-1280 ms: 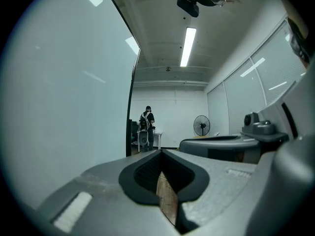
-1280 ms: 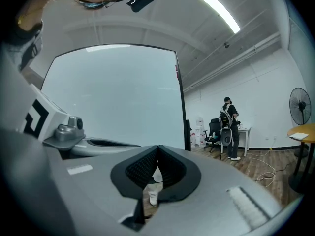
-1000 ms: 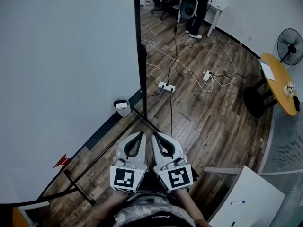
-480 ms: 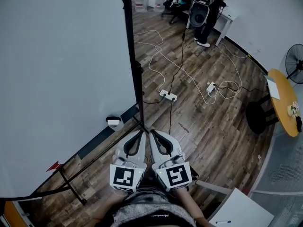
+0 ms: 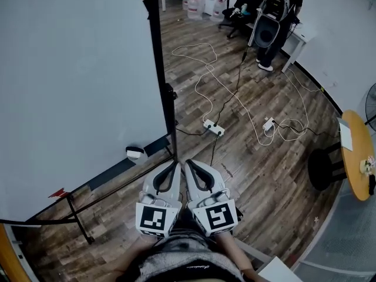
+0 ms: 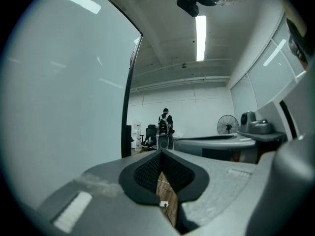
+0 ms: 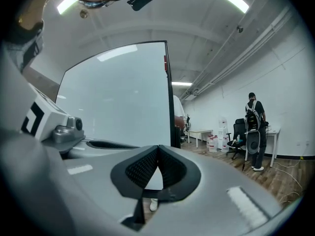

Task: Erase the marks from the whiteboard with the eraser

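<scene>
Left claw (image 5: 174, 169) and right claw (image 5: 190, 167): clenched, empty, side by side, near, over wood floor (image 5: 258, 157). Whiteboard (image 5: 76, 87): upright, left. Eraser (image 5: 134, 153): small white block on whiteboard's bottom ledge, just far-left of claws, untouched.

1 whiteboard (image 5: 76, 87), 1 eraser (image 5: 134, 153), 1 round table (image 5: 354, 157), 1 fan (image 6: 227, 124), 1 person (image 6: 165, 121)
</scene>
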`<move>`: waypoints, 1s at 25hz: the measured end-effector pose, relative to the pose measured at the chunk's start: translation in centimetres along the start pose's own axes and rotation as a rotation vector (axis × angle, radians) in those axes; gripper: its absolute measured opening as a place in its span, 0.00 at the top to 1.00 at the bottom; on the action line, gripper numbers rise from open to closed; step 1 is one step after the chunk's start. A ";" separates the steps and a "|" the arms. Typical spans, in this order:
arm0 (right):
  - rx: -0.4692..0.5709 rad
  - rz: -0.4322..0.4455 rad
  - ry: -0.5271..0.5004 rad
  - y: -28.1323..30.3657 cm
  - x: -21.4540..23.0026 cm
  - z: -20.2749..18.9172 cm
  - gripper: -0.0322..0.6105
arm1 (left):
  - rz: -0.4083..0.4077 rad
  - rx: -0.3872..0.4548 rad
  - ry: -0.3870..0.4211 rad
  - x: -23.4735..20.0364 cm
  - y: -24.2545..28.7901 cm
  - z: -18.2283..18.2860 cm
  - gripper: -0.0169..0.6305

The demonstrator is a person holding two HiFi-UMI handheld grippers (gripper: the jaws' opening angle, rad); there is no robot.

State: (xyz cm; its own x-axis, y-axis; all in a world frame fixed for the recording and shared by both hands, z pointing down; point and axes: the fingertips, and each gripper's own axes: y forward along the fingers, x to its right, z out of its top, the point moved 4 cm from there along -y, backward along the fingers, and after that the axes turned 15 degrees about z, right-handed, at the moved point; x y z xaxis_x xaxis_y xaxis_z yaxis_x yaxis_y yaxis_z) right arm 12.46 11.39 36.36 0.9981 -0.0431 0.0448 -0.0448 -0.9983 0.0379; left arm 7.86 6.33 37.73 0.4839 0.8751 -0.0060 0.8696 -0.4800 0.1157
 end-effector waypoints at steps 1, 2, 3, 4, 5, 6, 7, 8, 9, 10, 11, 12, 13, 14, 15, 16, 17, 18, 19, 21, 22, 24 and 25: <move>-0.001 0.020 -0.002 0.0 0.2 0.0 0.95 | 0.020 0.001 -0.001 0.0 0.0 0.0 0.97; -0.003 0.043 -0.002 0.1 0.3 -0.1 0.95 | 0.041 0.002 -0.001 0.0 0.0 0.0 0.97; -0.007 0.067 -0.001 0.2 0.3 -0.2 0.95 | 0.067 0.000 -0.012 0.0 -0.1 -0.1 0.97; -0.013 0.093 0.000 0.4 0.3 -0.3 0.95 | 0.095 -0.005 -0.029 0.0 -0.2 -0.2 0.97; -0.020 0.120 0.001 0.5 0.2 -0.5 0.95 | 0.123 -0.010 -0.043 -0.2 -0.4 -0.4 0.97; -0.026 0.145 0.002 0.8 0.0 -0.7 0.95 | 0.150 -0.014 -0.050 -0.3 -0.7 -0.5 0.97; -0.029 0.168 0.003 1.1 -0.1 -0.9 0.95 | 0.173 -0.016 -0.047 -0.6 -0.9 -0.7 0.97; -0.030 0.189 0.003 1.4 -0.2 -1.1 0.95 | 0.193 -0.015 -0.032 -1.0 -1.0 -1.0 0.97; -0.029 0.209 0.002 1.8 -0.3 -1.4 0.95 | 0.211 -0.012 -0.011 -1.5 -1.2 -1.2 0.97; -0.029 0.228 0.002 2.2 -0.4 -1.6 0.95 | 0.231 -0.012 0.001 -2.0 -1.5 -1.4 0.97; -0.029 0.248 0.003 2.6 -0.6 -1.7 0.95 | 0.257 -0.016 -0.004 -2.6 -1.7 -1.6 0.97; -0.030 0.268 0.002 3.1 -0.9 -1.8 0.95 | 0.287 -0.024 -0.025 -3.2 -2.0 -1.7 0.97; -0.030 0.286 0.000 3.6 -1.1 -1.8 0.95 | 0.319 -0.032 -0.054 -3.8 -2.2 -1.7 0.97; -0.031 0.300 -0.002 4.1 -1.3 -1.8 0.95 | 0.348 -0.036 -0.074 -4.4 -2.5 -1.6 0.97; -0.031 0.309 -0.004 4.7 -1.3 -1.8 0.95 | 0.370 -0.037 -0.078 -5.2 -2.7 -1.7 0.97; -0.032 0.315 -0.006 5.2 -1.3 -1.8 0.95 | 0.386 -0.033 -0.063 -5.9 -2.9 -1.8 0.97; -0.033 0.319 -0.008 5.7 -1.4 -1.7 0.95 | 0.397 -0.029 -0.041 -6.7 -3.0 -1.9 0.97; -0.033 0.322 -0.011 6.1 -1.4 -1.6 0.95 | 0.408 -0.026 -0.023 -7.4 -3.2 -2.0 0.97; -0.033 0.326 -0.015 6.6 -1.5 -1.5 0.95 | 0.418 -0.024 -0.019 -8.2 -3.4 -1.9 0.97; -0.035 0.329 -0.020 7.7 -1.7 -1.4 0.95 | 0.433 -0.022 -0.038 -9.5 -3.3 -1.6 0.97; -0.038 0.329 -0.019 8.4 -1.7 -1.4 0.95 | 0.436 -0.021 -0.049 -10.1 -3.2 -1.5 0.97; -0.042 0.329 -0.014 9.7 -1.7 -1.5 0.95 | 0.441 -0.021 -0.060 -11.2 -2.7 -1.4 0.97; -0.044 0.331 -0.013 10.4 -1.8 -1.5 0.95 | 0.442 -0.021 -0.059 -11.8 -2.4 -1.3 0.97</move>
State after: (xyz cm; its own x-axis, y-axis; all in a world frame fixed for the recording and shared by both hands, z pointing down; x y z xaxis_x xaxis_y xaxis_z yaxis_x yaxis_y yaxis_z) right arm 10.16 1.13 38.16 0.9296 -0.3655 0.0486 -0.3681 -0.9274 0.0662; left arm -0.04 -2.72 38.79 0.8137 0.5812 -0.0079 0.5764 -0.8051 0.1400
